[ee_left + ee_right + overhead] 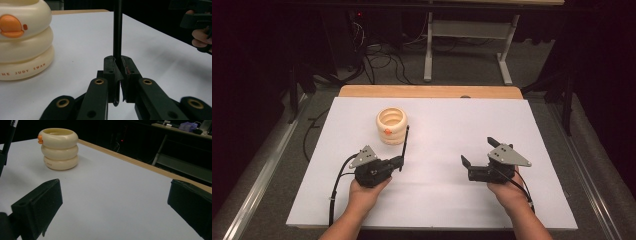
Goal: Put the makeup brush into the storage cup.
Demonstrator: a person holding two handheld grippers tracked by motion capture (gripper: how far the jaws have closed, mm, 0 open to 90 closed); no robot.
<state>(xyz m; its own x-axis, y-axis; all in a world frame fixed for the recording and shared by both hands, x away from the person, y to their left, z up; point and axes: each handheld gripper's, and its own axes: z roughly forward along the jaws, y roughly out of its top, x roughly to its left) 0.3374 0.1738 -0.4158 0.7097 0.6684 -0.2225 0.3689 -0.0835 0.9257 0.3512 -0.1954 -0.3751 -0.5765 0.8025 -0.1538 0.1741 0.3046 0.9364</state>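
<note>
The left gripper [400, 161] is clamping a black pen [404, 146] near its lower end, the shaft leaning toward the cream holder [391, 125], which is standing toward the desk's [472, 120] far-left corner. The right gripper [477, 152] is idling with jaws spread wide, nearer the right edge. Risk: the pen tip is likely catching the holder's rim and tipping it, since nothing is bracing it.

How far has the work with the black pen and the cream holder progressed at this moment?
Done: the left gripper is shut on the black pen, which stands upright in its jaws. In hand: the pen is beside the cream ringed holder, not in it. Left, most likely: to put the pen into the holder's open top. The right gripper is open and holds nothing.
</note>
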